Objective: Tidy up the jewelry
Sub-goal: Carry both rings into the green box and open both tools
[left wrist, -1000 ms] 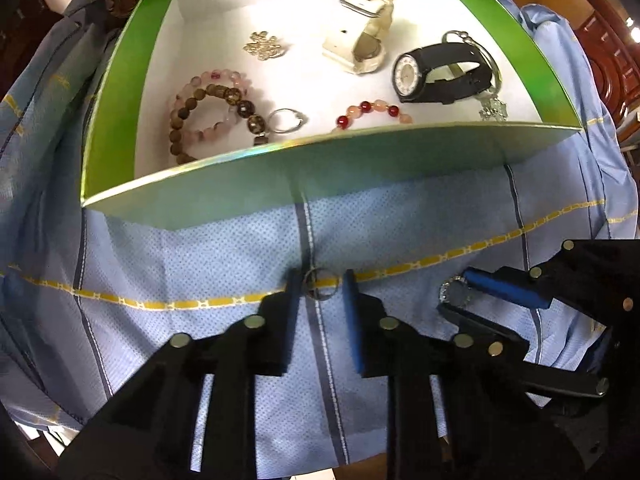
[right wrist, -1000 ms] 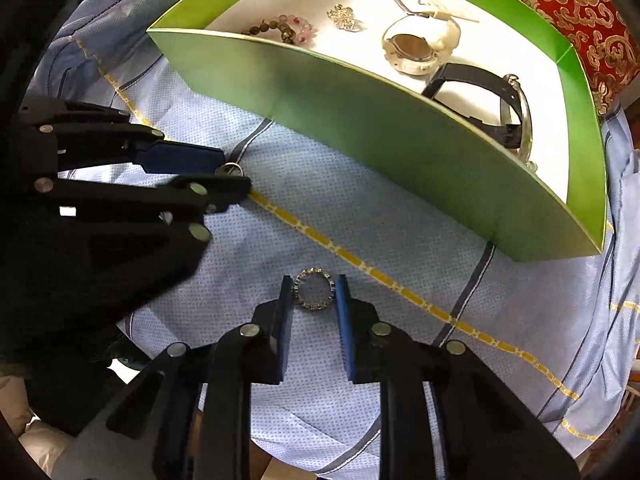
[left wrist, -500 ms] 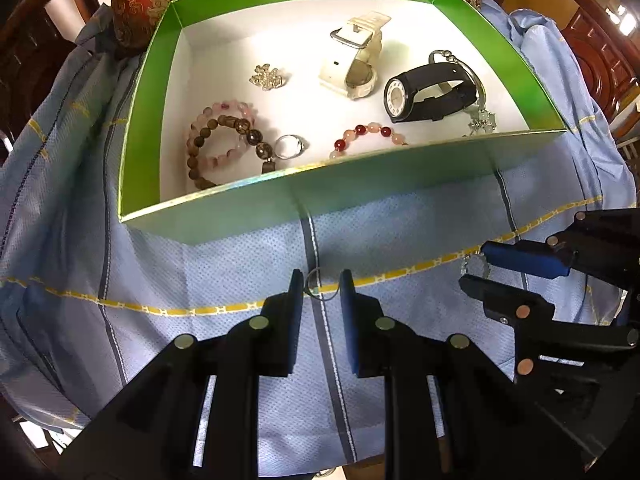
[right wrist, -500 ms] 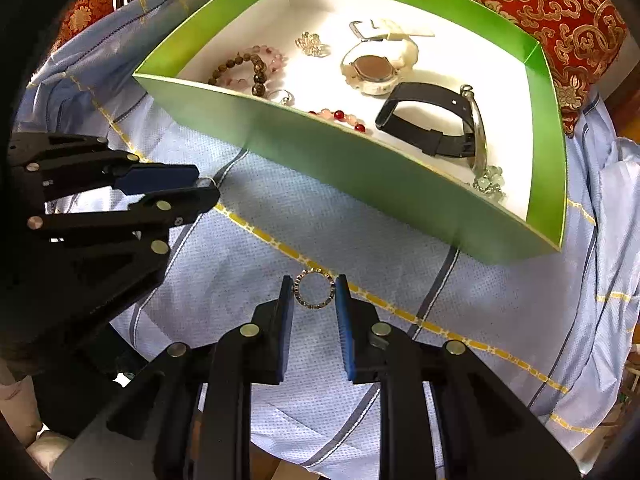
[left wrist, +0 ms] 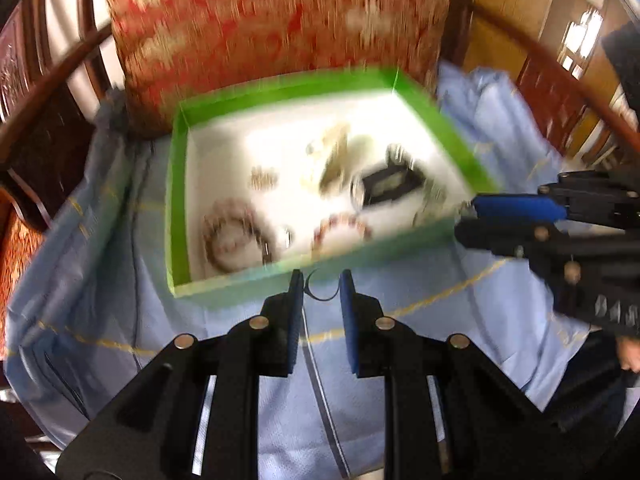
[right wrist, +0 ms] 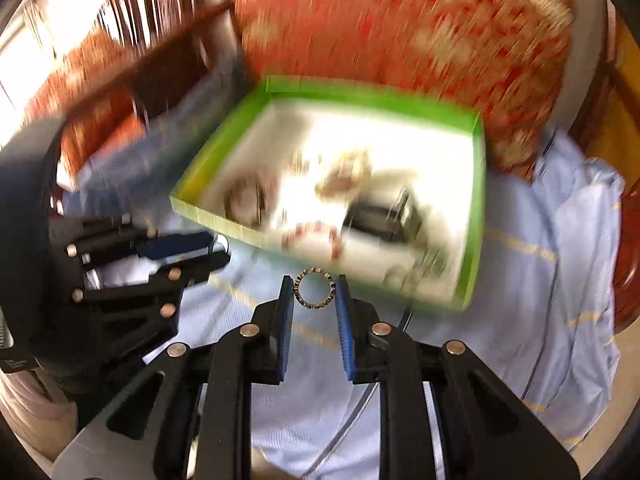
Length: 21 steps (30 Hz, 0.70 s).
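Left wrist view: the left gripper (left wrist: 322, 288) has its two blue-padded jaws pinching a thin ring (left wrist: 320, 286), which sits between the fingertips and looks raised off the blue cloth (left wrist: 400, 380) below. Just beyond the jaw tips is the near wall of the green box (left wrist: 176, 200), its white floor blurred by motion. Inside, ahead and left of the jaws, lies a bead bracelet (left wrist: 230, 240); straight ahead is a red bead bracelet (left wrist: 340, 226); ahead and a little right is a black watch (left wrist: 386, 184). To the right of the jaws, near the box's right corner, the right gripper (left wrist: 466, 220) reaches in from the side; its jaws are nearly together, with something small and pale at the tips that is too blurred to tell.

Right wrist view: the right gripper (right wrist: 314, 290) pinches a studded ring (right wrist: 313, 288) by its sides between its jaw tips, the ring facing the camera in front of the box's near edge (right wrist: 224, 220). To the left of these jaws the left gripper (right wrist: 222, 250) shows, jaws close together with a small shiny thing at the tips. A red patterned cushion (right wrist: 400, 28) stands behind the box.
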Each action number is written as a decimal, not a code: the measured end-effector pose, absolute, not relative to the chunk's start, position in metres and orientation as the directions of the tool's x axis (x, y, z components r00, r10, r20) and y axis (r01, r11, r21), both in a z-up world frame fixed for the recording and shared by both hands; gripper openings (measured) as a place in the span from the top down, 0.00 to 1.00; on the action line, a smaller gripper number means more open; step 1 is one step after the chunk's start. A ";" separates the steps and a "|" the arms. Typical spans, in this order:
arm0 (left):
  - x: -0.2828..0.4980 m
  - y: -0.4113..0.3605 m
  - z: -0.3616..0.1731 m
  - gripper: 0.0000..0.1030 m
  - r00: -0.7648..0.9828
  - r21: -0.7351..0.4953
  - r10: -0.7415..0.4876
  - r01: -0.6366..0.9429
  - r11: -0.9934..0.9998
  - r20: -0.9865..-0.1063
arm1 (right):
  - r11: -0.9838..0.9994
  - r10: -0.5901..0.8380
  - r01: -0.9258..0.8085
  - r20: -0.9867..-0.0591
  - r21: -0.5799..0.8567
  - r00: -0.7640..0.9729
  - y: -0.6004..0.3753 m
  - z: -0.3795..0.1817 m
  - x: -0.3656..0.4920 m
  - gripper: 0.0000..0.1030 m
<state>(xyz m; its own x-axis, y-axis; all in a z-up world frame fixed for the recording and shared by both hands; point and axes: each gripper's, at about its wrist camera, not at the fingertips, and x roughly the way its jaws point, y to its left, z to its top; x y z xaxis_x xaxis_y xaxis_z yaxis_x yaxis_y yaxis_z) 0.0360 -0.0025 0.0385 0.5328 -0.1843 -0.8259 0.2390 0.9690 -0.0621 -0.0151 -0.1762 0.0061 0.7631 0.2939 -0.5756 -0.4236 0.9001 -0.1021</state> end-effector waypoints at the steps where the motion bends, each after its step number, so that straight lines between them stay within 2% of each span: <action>1: 0.038 0.002 0.047 0.82 0.556 -0.074 -0.193 0.228 0.971 -0.808 | 0.904 0.306 -0.418 -0.550 -0.088 0.777 -0.181 0.016 -0.015 0.79; 3: 0.046 0.009 0.058 0.82 0.582 -0.086 -0.184 0.193 0.977 -0.792 | 0.915 0.335 -0.402 -0.484 -0.039 0.809 -0.190 0.033 -0.014 0.79; 6: 0.063 0.019 0.066 0.82 0.620 -0.089 -0.147 0.123 0.988 -0.771 | 0.923 0.347 -0.385 -0.433 0.000 0.832 -0.192 0.052 -0.007 0.79; 9: 0.075 0.018 0.069 0.82 0.649 -0.071 -0.111 0.088 0.994 -0.752 | 0.929 0.321 -0.366 -0.386 -0.047 0.865 -0.185 0.063 0.007 0.79; 14: 0.091 0.008 0.059 0.82 0.629 -0.082 -0.105 0.066 0.994 -0.770 | 0.943 0.271 -0.329 -0.448 -0.055 0.852 -0.180 0.051 0.045 0.79; 18: 0.097 -0.007 0.048 0.82 0.617 -0.045 -0.089 0.086 0.995 -0.782 | 0.948 0.220 -0.303 -0.485 -0.097 0.846 -0.175 0.040 0.063 0.79; 21: 0.102 -0.011 0.037 0.82 0.605 -0.047 -0.097 0.098 0.994 -0.791 | 0.953 0.231 -0.298 -0.502 -0.057 0.833 -0.180 0.036 0.069 0.79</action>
